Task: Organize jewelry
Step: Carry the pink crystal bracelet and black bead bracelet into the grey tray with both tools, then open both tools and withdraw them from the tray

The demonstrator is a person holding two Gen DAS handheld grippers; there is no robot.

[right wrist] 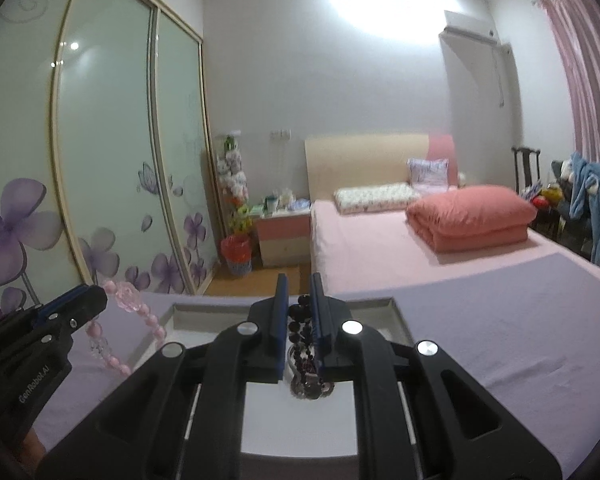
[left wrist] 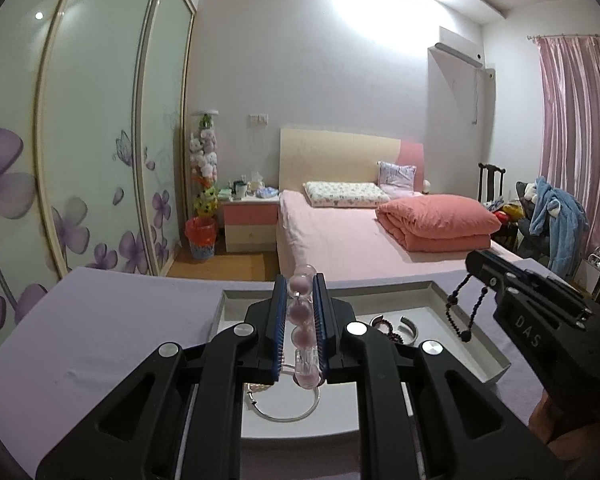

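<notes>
The letters "DAS" are read on the side of the right gripper [left wrist: 474,264] in the left wrist view. "GenRobot.AI" is printed on the body of the left gripper [right wrist: 96,300] in the right wrist view.

The left gripper [left wrist: 300,304] is held level above the tray [left wrist: 488,364], pointed toward the bed [left wrist: 340,240]. Its jaws are closed on a pink bead bracelet [left wrist: 300,312], which is clamped between the blue pads; the free part of the strand (seen in the right wrist view) hangs below the fingertips over the lavender counter [right wrist: 500,320].

The right gripper [right wrist: 298,308] is held at a similar height, to the right of the left one, and is angled inward across the tray's far right corner. It is clamped on a dark bead bracelet [right wrist: 304,332], whose loop [left wrist: 460,312] dangles from the fingertips above the tray interior.

In the tray, a silver hoop [left wrist: 284,412] lies at the near side, and a silver cuff [left wrist: 410,326] lies beside a dark red bead strand [left wrist: 388,330] toward the middle.
</notes>
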